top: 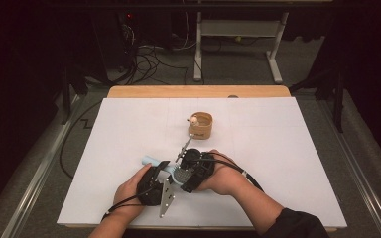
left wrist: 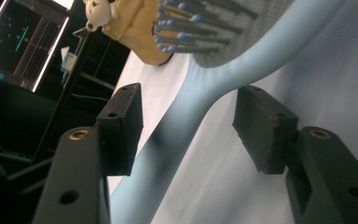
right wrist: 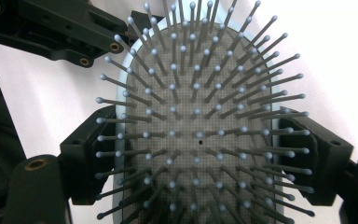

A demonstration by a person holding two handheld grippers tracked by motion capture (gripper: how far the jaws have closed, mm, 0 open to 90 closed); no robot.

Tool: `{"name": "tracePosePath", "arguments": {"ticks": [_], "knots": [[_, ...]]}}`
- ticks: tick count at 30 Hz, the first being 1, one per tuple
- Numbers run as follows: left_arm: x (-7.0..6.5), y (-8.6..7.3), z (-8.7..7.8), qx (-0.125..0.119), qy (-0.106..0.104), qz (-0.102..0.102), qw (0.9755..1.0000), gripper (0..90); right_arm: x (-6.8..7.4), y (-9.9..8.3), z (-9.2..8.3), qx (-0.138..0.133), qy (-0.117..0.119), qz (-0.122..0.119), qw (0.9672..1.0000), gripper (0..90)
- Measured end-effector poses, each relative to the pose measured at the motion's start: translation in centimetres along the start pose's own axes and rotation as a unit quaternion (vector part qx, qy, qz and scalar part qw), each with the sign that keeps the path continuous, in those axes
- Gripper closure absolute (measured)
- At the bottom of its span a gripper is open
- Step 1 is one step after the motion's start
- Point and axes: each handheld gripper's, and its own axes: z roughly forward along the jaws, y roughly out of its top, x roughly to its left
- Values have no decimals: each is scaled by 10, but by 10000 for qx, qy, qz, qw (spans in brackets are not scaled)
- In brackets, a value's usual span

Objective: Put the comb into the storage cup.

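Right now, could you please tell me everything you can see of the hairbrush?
The hairbrush is pale blue, plastic-looking, with a grey perforated pad of ball-tipped pins. It is held just above the white table. The right gripper clamps its oval head at both edges; the left gripper straddles the handle, pads not touching.

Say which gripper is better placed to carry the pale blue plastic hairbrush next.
Right, probably. The right gripper already clamps the pale blue plastic hairbrush by the sides of its head, while the left gripper only straddles the handle, pads not touching.
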Motion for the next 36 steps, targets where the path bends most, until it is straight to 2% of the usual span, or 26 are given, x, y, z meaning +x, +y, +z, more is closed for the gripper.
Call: {"name": "tracePosePath", "arguments": {"ticks": [3,7,15,24,31,36], "knots": [[-1,1,-1,-22,17,117,9999,514,0,0,0,14,14,17,10000,208],[-1,1,-2,-40,73,161,9998,552,0,0,0,11,2,44,10000,208],[-4,3,-2,-36,159,353,9992,573,0,0,1,-6,25,43,10000,208],[-6,3,-2,-95,227,417,9988,640,-1,1,0,-12,25,70,10000,208],[-8,4,-2,-51,264,548,9981,665,-1,1,0,-5,21,75,10000,207],[-11,4,-1,21,310,713,9970,689,-1,1,0,-19,16,80,10000,207]]}}
